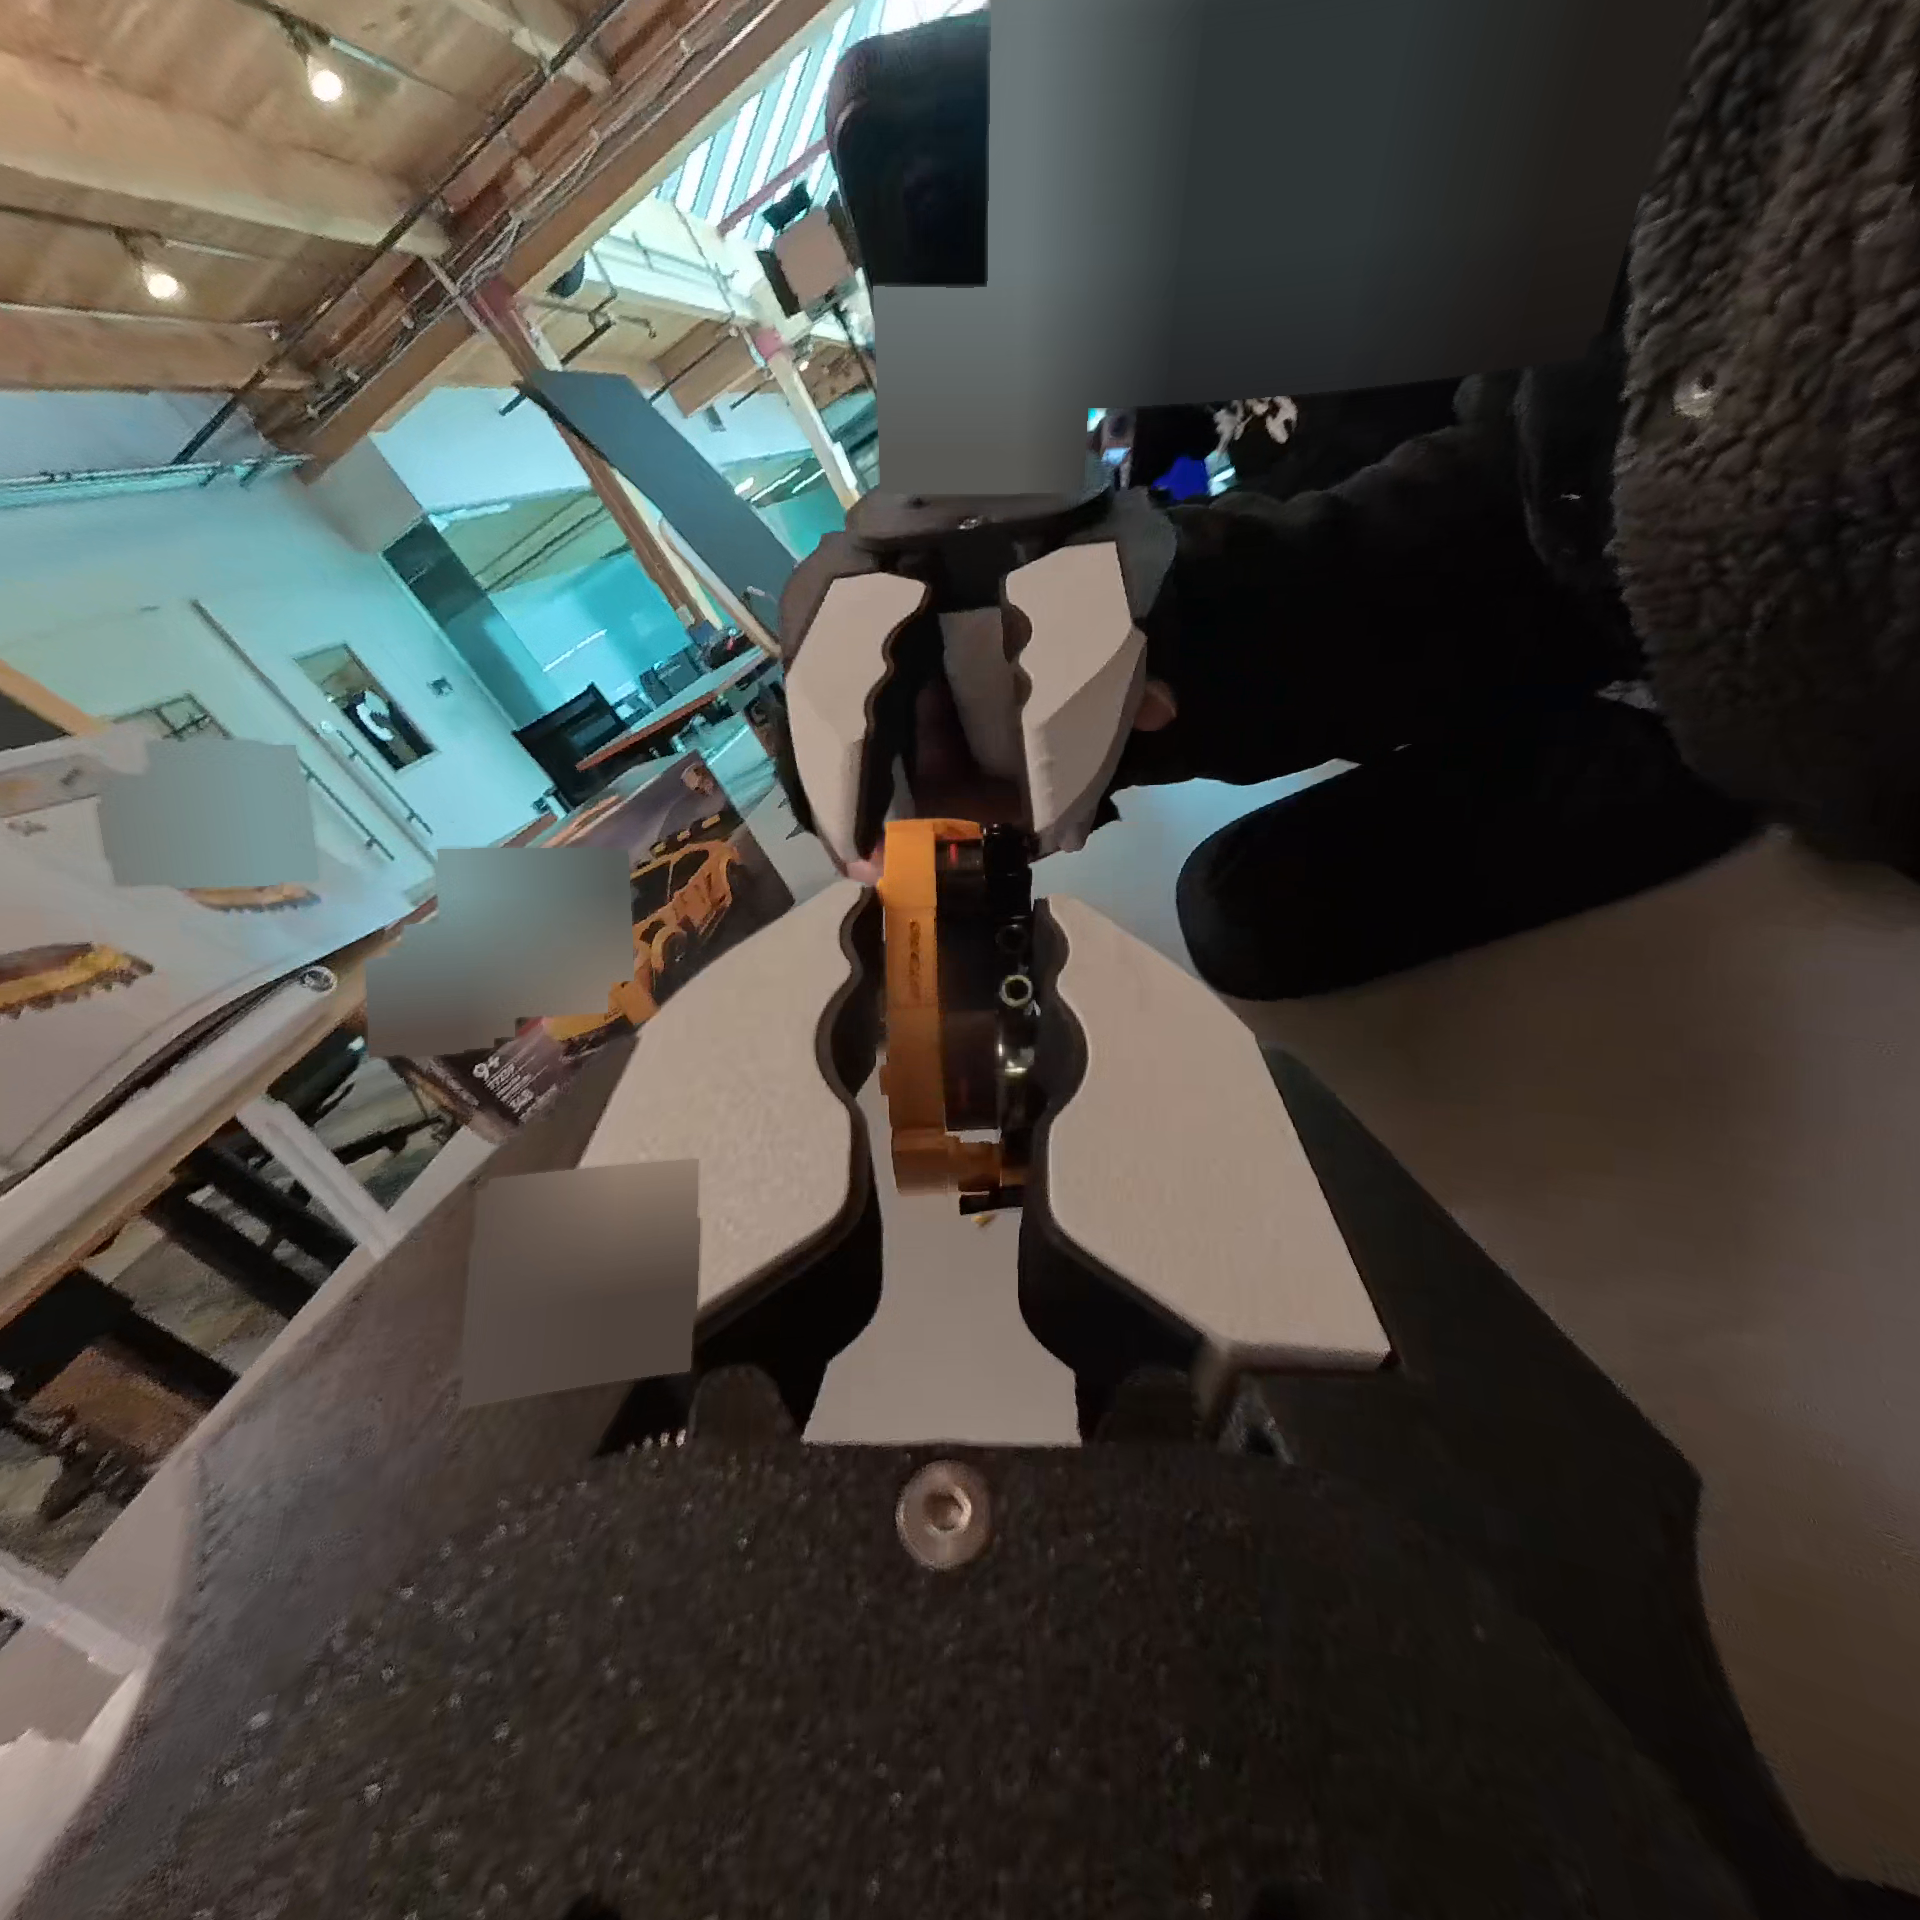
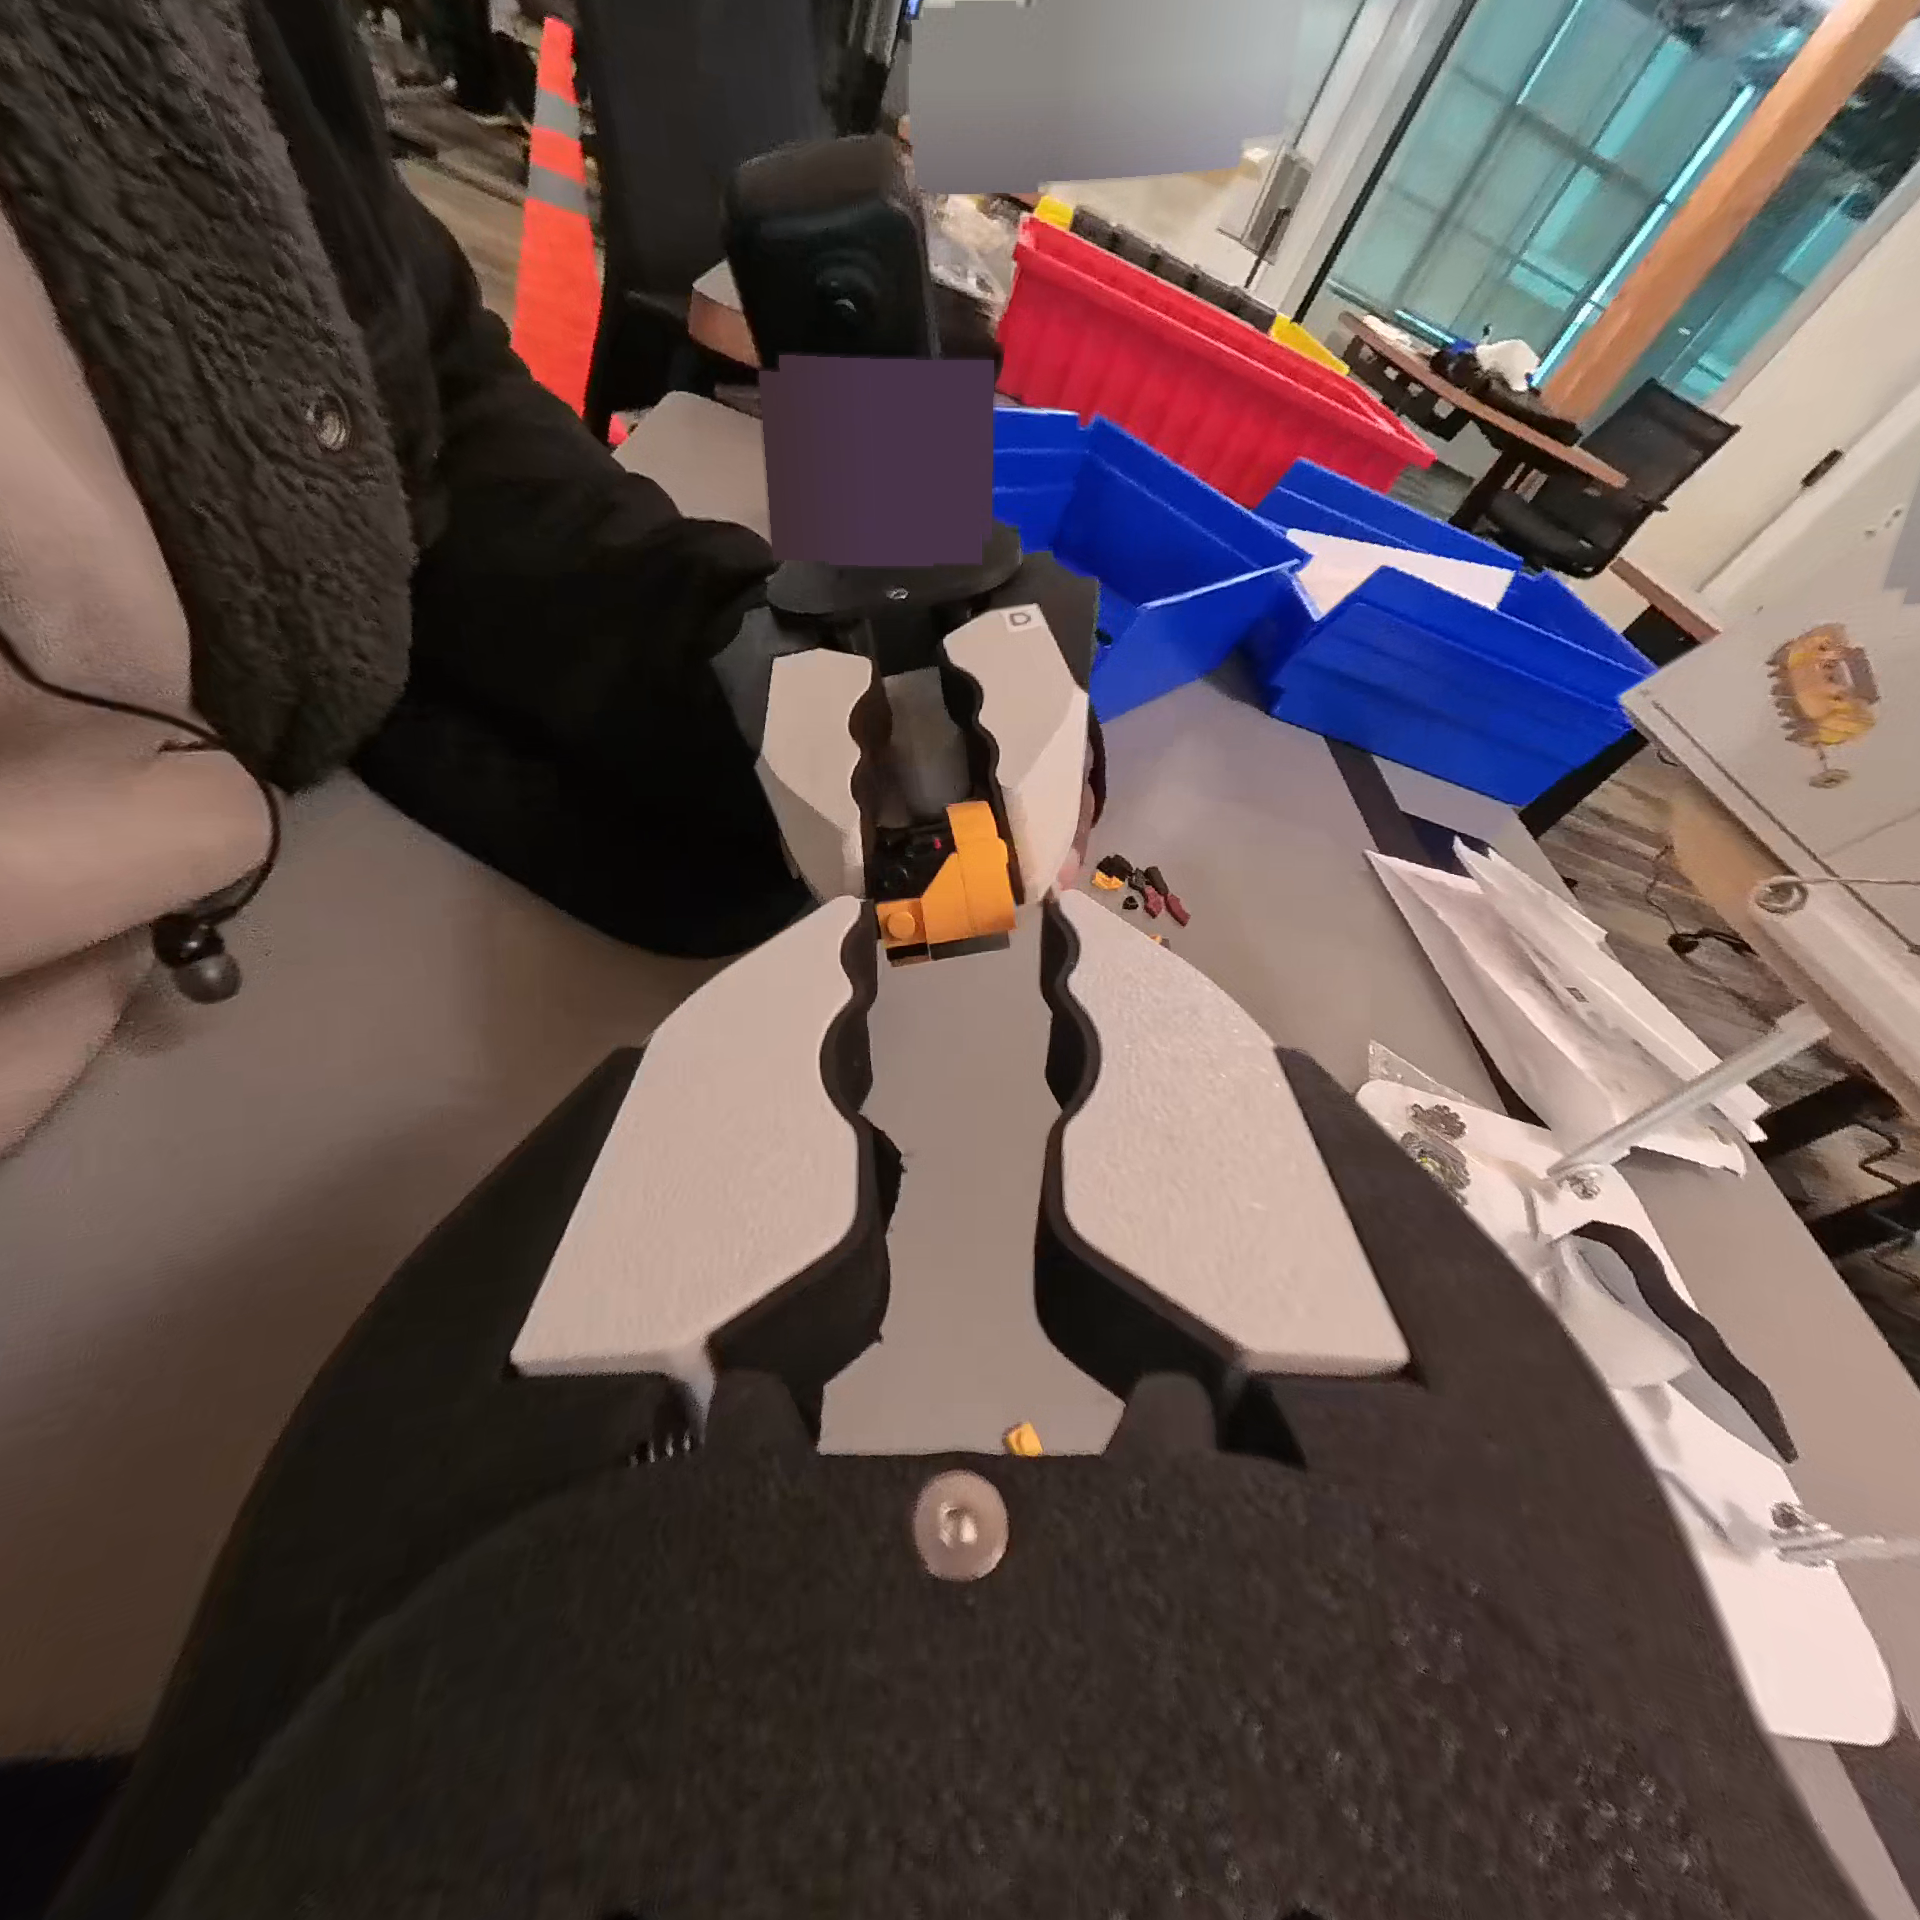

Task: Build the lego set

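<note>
Left gripper (image 1: 951,914) and right gripper (image 2: 951,914) meet tip to tip, the left's fingers clamped, the right's parted.

We see even indoor light in both views, bright enough for clean colour. In the left wrist view two ceiling bulbs (image 1: 325,83) glow at upper left and blow out to white spots, while teal daylight enters through the windows (image 1: 748,156) at upper centre. In the right wrist view daylight comes from the glazed wall (image 2: 1538,197) at upper right. Shadows on the bench (image 2: 1247,831) are soft. Wide-angle distortion bends lines toward every edge. The frame borders smear, and the black fleece sleeve (image 1: 1766,416) loses detail in darkness.
</note>
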The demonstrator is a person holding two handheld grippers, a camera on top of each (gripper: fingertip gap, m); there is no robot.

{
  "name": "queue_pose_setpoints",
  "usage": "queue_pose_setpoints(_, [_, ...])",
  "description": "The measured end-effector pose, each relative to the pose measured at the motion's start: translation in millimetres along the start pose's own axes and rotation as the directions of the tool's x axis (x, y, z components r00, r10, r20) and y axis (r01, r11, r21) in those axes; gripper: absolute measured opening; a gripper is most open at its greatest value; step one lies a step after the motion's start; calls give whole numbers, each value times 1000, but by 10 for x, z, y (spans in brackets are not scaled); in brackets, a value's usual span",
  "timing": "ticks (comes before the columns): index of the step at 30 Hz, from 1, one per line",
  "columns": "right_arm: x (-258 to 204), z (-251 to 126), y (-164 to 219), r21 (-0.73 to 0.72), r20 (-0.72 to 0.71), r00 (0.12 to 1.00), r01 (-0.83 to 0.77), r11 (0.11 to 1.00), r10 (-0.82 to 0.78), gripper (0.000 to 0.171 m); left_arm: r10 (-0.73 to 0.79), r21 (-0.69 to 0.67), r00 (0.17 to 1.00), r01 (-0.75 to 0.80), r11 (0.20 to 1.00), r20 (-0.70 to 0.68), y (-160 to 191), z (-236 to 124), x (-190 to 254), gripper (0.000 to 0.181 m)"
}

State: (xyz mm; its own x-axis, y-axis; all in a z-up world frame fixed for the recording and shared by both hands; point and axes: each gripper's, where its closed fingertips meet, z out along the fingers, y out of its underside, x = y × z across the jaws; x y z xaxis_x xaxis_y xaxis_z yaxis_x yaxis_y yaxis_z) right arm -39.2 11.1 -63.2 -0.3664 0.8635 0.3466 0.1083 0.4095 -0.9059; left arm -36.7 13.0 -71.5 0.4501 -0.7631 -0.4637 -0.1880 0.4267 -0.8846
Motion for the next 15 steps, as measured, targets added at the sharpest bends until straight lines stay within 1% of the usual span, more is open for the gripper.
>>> queue_pose_setpoints(4, [-90,25,11,-46,16,997,73,996,-72,28,-18,44,999,19,999,-29,-46,30,54,27])
queue_pose_setpoints(7, [-95,23,-25,-45,8,996,85,995,-84,26,-54,76,997,58,995,-52,-74,32,74,27])
queue_pose_setpoints(15, [-99,74,26,-115,8,999,46,992,-46,25,-131,36,987,135,990,-93,63,47,96,28])
